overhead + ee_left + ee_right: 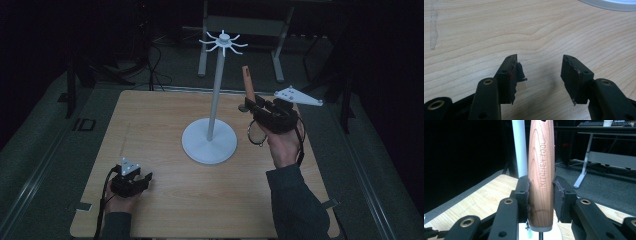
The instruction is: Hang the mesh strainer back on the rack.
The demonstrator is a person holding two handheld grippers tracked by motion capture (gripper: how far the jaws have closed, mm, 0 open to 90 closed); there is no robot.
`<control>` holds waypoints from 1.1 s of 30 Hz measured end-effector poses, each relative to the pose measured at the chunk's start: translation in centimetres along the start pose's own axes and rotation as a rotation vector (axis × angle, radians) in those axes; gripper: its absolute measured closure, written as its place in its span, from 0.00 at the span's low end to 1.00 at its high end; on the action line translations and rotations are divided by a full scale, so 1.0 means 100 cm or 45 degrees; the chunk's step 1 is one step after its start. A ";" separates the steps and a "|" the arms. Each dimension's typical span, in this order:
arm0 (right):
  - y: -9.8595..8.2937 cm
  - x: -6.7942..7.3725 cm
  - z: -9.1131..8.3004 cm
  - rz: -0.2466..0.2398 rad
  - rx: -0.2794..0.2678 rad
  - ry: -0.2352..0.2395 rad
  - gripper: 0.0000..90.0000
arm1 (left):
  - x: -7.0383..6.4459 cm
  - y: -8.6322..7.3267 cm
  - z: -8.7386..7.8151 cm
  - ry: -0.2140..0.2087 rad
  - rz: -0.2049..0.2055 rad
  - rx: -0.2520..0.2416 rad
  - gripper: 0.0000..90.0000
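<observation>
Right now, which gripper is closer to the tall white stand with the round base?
Right. The right gripper, clamped on the wooden-handled kitchen tool, is held up just beside the stand. The left gripper rests at the table's near-left corner, farther off.

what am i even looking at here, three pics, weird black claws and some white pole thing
A person sits at a wooden table and holds a hand-operated two-jaw gripper in each hand. The wide picture is taken from above the table. The other two come from small cameras riding on the grippers, looking along their black jaws. The left gripper hovers low over bare wood, jaws apart, holding nothing. The right gripper is clamped on the wooden handle of a utensil stamped KITCHEN TOOL, held upright. In the middle of the table stands a white stand: a round base, a pole and hooks on top.
</observation>
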State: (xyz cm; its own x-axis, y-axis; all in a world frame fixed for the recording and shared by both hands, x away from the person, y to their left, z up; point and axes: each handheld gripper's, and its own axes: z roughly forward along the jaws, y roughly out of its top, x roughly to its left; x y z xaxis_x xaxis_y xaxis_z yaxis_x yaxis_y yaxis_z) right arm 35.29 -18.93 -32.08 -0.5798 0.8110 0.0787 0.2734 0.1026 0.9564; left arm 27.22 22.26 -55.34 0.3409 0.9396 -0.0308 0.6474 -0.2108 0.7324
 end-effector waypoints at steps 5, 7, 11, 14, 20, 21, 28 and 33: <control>0.003 0.000 -0.001 0.003 -0.015 -0.001 0.75 | 0.000 0.000 0.000 0.001 0.001 0.000 0.53; 0.003 0.000 -0.001 0.002 -0.016 0.000 0.75 | 0.000 0.000 0.000 0.000 0.000 -0.001 0.53; 0.007 0.000 -0.001 0.000 -0.026 -0.001 0.75 | 0.000 0.000 0.000 0.000 0.002 -0.001 0.53; 0.010 0.001 -0.002 -0.002 -0.037 -0.002 0.75 | -0.001 0.000 0.001 -0.002 0.001 0.000 0.53; 0.015 0.001 -0.002 -0.006 -0.051 -0.002 0.75 | -0.001 0.000 0.001 -0.001 0.001 0.000 0.53; 0.017 0.002 -0.001 -0.007 -0.052 0.001 0.75 | -0.001 0.000 0.001 -0.001 -0.001 0.000 0.53; 0.025 0.007 -0.003 -0.016 -0.078 0.015 0.75 | -0.001 0.000 0.001 -0.001 0.003 0.003 0.53; 0.028 0.010 -0.007 -0.021 -0.110 0.023 0.75 | -0.001 0.000 0.001 -0.002 0.003 0.003 0.53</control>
State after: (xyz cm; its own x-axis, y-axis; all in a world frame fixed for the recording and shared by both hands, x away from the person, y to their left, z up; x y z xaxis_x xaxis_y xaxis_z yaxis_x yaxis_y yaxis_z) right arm 34.93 -18.24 -29.13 -0.5976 0.7989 0.0673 0.1972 0.0651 0.9782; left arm 27.25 22.18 -55.37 0.3433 0.9387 -0.0300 0.6481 -0.2136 0.7310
